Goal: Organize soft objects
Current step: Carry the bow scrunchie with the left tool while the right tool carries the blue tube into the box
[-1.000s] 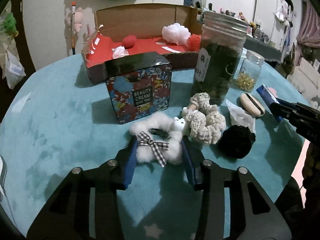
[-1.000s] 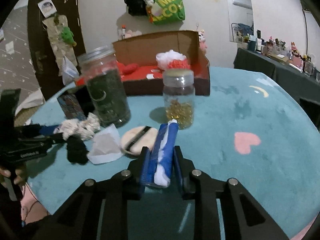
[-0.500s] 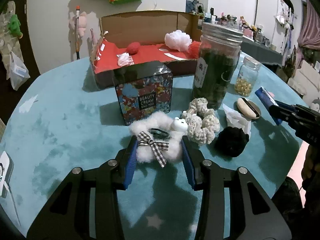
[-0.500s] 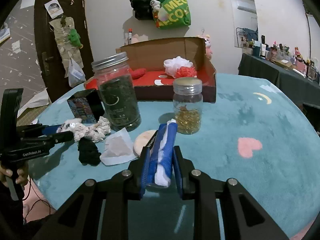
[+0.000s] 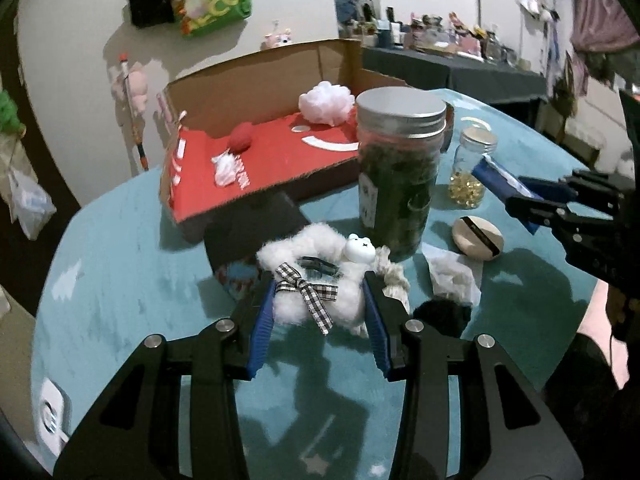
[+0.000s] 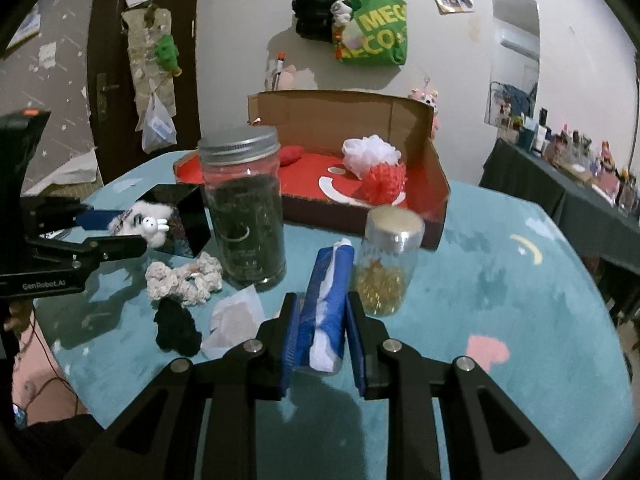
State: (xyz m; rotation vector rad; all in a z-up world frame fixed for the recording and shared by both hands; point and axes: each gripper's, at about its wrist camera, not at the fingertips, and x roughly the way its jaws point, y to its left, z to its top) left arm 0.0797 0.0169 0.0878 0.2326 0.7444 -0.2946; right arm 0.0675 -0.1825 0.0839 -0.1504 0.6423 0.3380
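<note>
Left wrist view
- Left gripper [image 5: 318, 312]: jaws closed on the white fluffy scrunchie [image 5: 316, 276], blue pads pressed into its two sides.
- Scrunchie detail: checked ribbon bow at the near side, small white bear charm [image 5: 361, 249] at the far right; held above the table [image 5: 120, 280].
- Behind the scrunchie: black-lidded tin [image 5: 256, 232], partly hidden by it.
- Right of the jaws: knitted cream scrunchie [image 5: 394, 276], black pompom [image 5: 442, 316] and crumpled white paper [image 5: 454, 280], all on the table.
- Far side: cardboard box [image 5: 260, 148] with red floor, holding a white mesh pouf [image 5: 326, 102] and a red ball [image 5: 241, 139].
- Tall jar [image 5: 400, 172]: dark contents, metal lid, just near the box.
- Powder puff [image 5: 478, 236]: on the table, right of the tall jar.

Right wrist view
- Right gripper [image 6: 323, 344]: jaws narrow, holding a blue and white packet [image 6: 326, 304] upright between the pads.
- Small jar [image 6: 386, 260]: yellow contents, just behind the packet.
- Left gripper in this view: at the far left, carrying the white scrunchie clear of the table, over the cream one.
- Red knitted pouf [image 6: 384, 182]: inside the box, touching the white pouf.
</note>
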